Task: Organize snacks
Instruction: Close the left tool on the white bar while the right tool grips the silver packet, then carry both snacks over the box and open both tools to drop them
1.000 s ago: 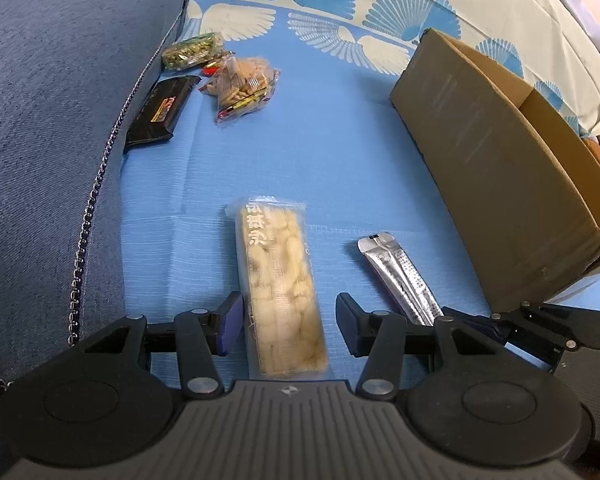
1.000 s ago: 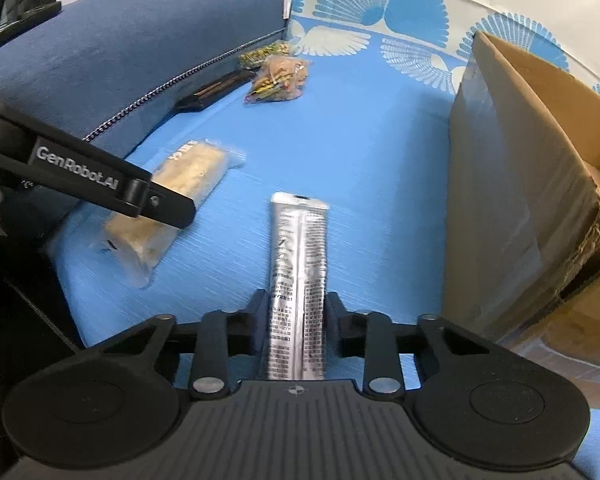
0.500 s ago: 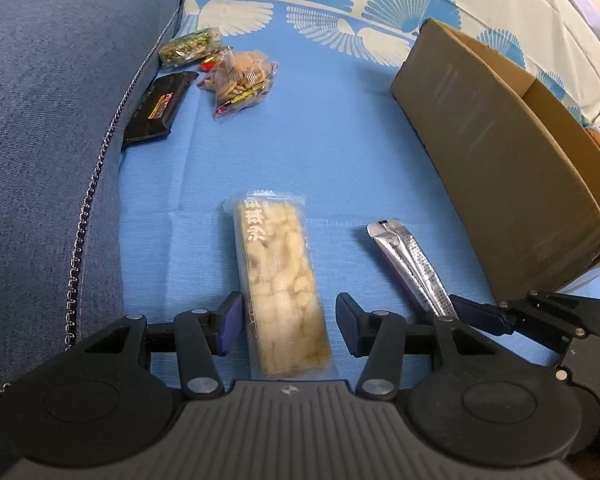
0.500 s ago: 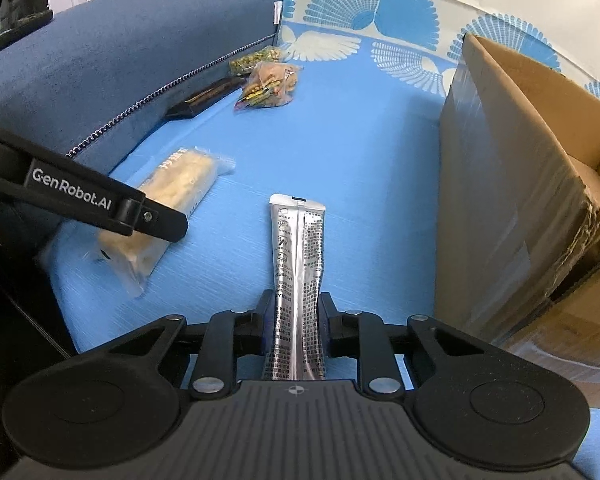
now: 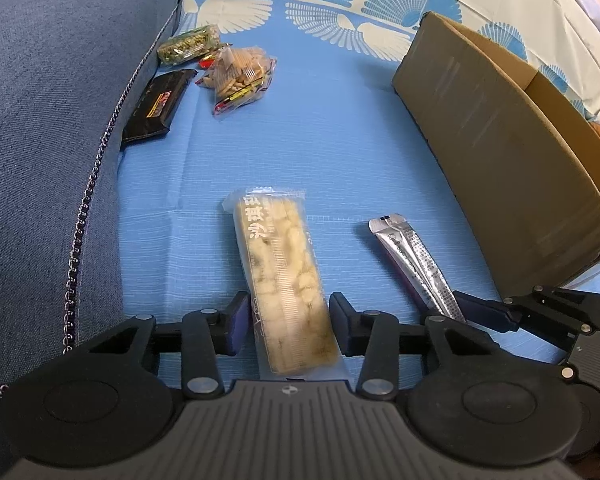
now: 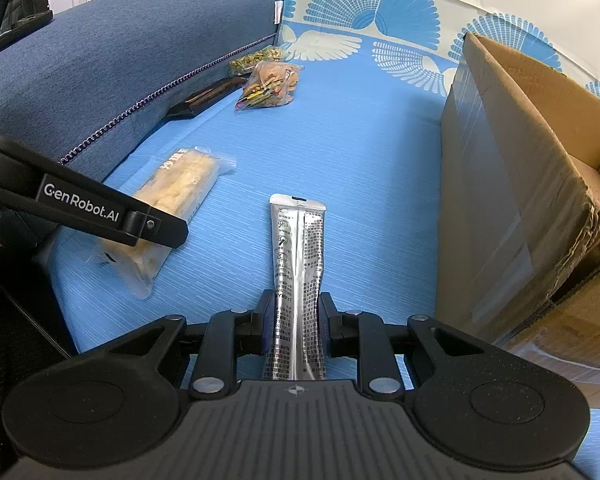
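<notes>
A clear-wrapped pale yellow snack bar (image 5: pixel 286 280) lies on the blue cloth (image 5: pixel 320 152) between the fingers of my left gripper (image 5: pixel 290 322), which is open around its near end with a small gap on each side. It also shows in the right wrist view (image 6: pixel 176 196). My right gripper (image 6: pixel 296 314) is shut on a silver stick sachet (image 6: pixel 298 264), whose far end points away over the cloth. The sachet also shows in the left wrist view (image 5: pixel 414 266). An open cardboard box (image 5: pixel 508 152) stands to the right, also in the right wrist view (image 6: pixel 512 184).
At the far left by the blue sofa cushion (image 5: pixel 48 120) lie a black bar (image 5: pixel 156 106), a bag of small biscuits (image 5: pixel 240 76) and a green snack pack (image 5: pixel 188 44). A fan-patterned cloth (image 5: pixel 340 0) covers the back.
My right gripper has closed in on the silver sachet and lifted its near end slightly. My left gripper's fingers have narrowed toward the yellow bar.
</notes>
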Demonstrator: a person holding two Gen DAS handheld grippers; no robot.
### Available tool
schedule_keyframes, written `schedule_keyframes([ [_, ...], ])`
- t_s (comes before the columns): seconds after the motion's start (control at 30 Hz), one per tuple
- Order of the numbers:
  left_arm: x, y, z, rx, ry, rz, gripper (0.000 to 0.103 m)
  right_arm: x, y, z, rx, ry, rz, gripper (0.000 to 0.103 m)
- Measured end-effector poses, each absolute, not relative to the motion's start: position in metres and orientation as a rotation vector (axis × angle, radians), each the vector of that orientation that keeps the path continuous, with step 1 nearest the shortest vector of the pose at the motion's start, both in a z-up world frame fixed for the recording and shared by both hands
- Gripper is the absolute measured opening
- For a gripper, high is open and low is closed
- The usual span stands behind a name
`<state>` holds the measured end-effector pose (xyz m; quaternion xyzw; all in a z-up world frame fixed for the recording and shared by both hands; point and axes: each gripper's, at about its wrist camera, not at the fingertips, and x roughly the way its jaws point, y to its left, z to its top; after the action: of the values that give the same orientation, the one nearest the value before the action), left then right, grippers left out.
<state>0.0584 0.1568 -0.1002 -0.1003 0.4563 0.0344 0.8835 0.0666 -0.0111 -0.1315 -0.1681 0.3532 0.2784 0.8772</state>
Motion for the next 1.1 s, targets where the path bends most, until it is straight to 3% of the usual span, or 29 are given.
schedule_keyframes([
  [1.1,0.047,0.159,-0.092,-0.244,0.876,0.073,0.040,0.059,-0.011,-0.117,-0.314,0.671,0.604,0.023],
])
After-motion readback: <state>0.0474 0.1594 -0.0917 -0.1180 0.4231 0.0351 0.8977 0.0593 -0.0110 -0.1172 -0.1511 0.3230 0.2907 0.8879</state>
